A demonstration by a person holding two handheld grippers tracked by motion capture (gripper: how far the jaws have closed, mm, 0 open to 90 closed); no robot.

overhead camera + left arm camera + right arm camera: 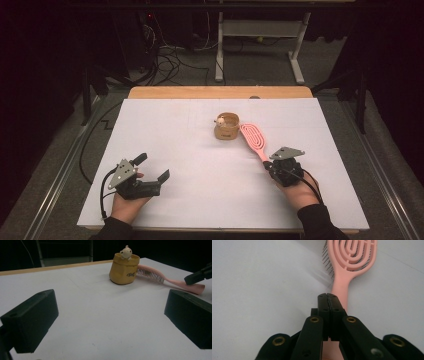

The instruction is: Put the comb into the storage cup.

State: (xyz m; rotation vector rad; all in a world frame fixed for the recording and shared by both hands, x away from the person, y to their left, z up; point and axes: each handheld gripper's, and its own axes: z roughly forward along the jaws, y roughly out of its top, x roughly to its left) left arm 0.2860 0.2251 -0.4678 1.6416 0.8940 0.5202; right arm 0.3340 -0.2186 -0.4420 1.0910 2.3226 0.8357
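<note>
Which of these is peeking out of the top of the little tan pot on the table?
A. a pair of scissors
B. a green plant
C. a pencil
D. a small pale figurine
D: in the left gripper view a small pale figurine sits at the rim of the tan pot, with the pink hairbrush lying beside it.

Surface (165, 145) lay bare betw. left tool (152, 169) & centre; only obstacles were yellow pot (226, 126) & pink brush (254, 138), touching, blocking far-right approach near right tool (270, 164)
</note>
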